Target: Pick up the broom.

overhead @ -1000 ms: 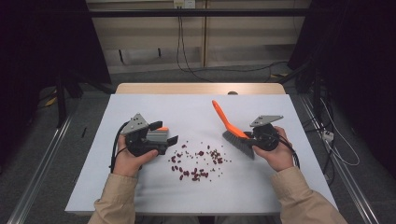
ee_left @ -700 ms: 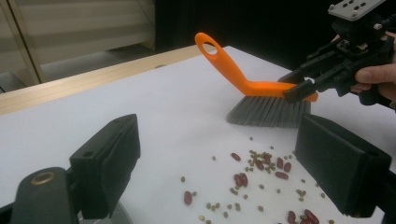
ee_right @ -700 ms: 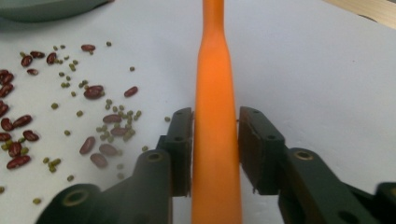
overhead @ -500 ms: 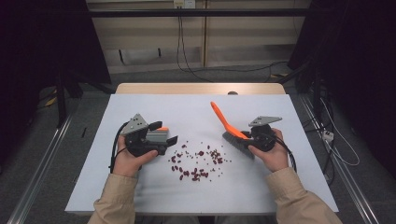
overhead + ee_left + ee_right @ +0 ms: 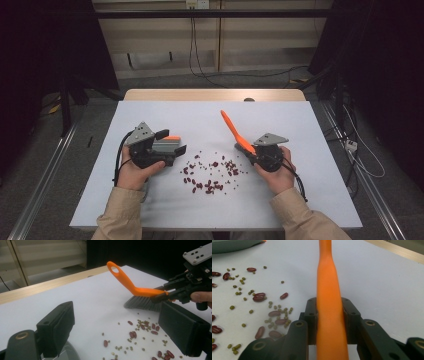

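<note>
My right gripper [image 5: 248, 150] is shut on an orange hand brush [image 5: 234, 131], whose handle slants up and away to the left. In the right gripper view the handle [image 5: 329, 302] is clamped between the jaws. The brush's grey bristles [image 5: 142, 303] touch the white table just right of a scatter of red and green beans [image 5: 210, 172]. My left gripper [image 5: 171, 142] rests on the table left of the beans with its jaws wide apart. A grey dustpan [image 5: 165, 146] with an orange bit lies low between them. In the left gripper view nothing spans the gap between the pads [image 5: 58, 327].
The white sheet [image 5: 200, 115] covers a wooden table whose far edge [image 5: 215, 95] shows behind it. The beans [image 5: 262, 302] spread across the middle front. Cables trail on the floor beyond the table and to its right.
My right hand has moved left and slightly down with the brush, bringing the bristles closer to the beans. The left hand and the dustpan have stayed where they were.
</note>
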